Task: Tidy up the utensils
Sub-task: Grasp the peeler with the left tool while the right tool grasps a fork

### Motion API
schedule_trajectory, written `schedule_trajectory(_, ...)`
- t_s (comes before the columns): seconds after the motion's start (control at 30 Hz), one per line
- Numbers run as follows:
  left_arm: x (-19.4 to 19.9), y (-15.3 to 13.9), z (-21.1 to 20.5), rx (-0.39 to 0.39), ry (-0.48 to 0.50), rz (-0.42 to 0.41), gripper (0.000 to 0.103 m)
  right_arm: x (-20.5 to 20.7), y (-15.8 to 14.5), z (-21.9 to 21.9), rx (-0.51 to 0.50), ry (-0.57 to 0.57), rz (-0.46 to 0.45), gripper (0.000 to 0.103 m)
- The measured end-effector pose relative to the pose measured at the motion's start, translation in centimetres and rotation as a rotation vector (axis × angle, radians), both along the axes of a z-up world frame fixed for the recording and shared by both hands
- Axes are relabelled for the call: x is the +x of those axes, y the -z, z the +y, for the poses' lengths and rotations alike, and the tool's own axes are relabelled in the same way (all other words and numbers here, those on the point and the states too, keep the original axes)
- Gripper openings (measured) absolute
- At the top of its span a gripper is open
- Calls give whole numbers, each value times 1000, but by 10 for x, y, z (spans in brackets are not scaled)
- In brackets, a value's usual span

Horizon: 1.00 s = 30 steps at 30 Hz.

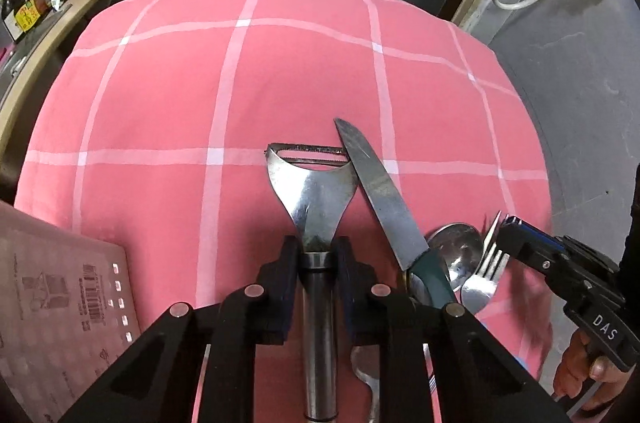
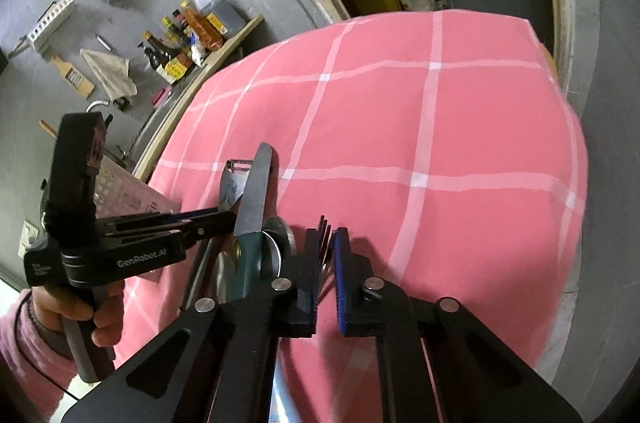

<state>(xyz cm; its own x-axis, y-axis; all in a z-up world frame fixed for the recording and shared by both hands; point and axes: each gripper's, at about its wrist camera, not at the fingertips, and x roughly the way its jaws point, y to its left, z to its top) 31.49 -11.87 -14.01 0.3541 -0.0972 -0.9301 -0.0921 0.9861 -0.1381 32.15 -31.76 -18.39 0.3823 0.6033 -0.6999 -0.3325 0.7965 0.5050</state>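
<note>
A steel peeler lies on the pink checked cloth. My left gripper is shut on its neck, where the head meets the dark handle. A knife with a green handle rests slanted against the peeler's right side. To its right lie a spoon and a fork. My right gripper is shut on the fork, whose tines stick out between the pads. The knife and the left gripper lie to its left. The right gripper enters the left wrist view from the right.
A pink perforated basket stands at the table's left edge, also visible as a pale panel. A second fork's handle lies under the left gripper. Bottles line a shelf beyond the cloth. A hand holds the left gripper.
</note>
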Motion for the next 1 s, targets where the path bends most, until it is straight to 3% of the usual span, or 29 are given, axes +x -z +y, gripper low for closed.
schedule_trajectory(0.37, -45, -39, -7, -48, 33, -152, 17, -42, -66, -3, -79, 72, -162, 2)
schedule_trajectory(0.57, -70, -76, -5, -51, 62, -303, 17, -74, -116, 4, -188, 109, -311, 2)
schedule_trajectory(1.0, -104, -178, 56, -163, 26, -634, 17, -122, -228, 28, -242, 242, -571, 2)
